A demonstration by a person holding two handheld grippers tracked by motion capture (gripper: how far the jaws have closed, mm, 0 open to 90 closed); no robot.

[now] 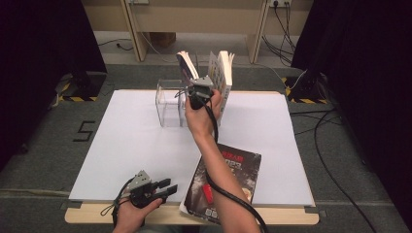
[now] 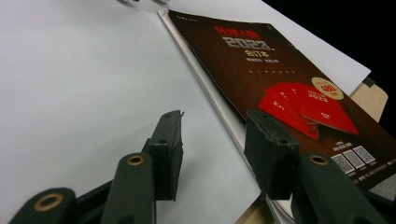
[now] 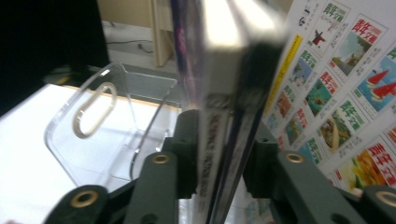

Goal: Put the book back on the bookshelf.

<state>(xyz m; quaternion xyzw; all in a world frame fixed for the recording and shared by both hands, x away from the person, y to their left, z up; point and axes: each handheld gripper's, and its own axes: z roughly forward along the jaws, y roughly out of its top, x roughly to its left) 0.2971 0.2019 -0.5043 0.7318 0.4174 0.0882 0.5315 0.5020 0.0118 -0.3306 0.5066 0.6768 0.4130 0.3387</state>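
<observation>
Right gripper view — the right gripper [image 3: 218, 154] has its fingers either side of an upright book [image 3: 219, 93], pads on both covers by the look of it, though the picture is blurred there; I read it as gripping the book near its lower edge. To one side sits a clear acrylic book stand [image 3: 93, 126] with an oval handle slot; on the other, touching or just beside, a second book with a cover of small coloured picture tiles [image 3: 336, 70].

High view: both books stand at the far middle of the white desk [image 1: 136, 145], by the stand [image 1: 167, 104], tops splayed apart. Left gripper [image 1: 163, 188] rests near the front edge, fingers open on nothing. Just beside it a dark magazine [image 1: 238, 170] lies flat, with red cards printed on its cover.

Risks, as a judgement
- the grip is low on a tall thin book; it could pivot or slip between the pads
- the tiled book leans, with no clear support, and may topple if nudged
- the light stand could slide on the smooth sheet if the book is pushed against it

Held book: slim, pale page edges, glossy dark cover, spine lettering too blurred to read
</observation>
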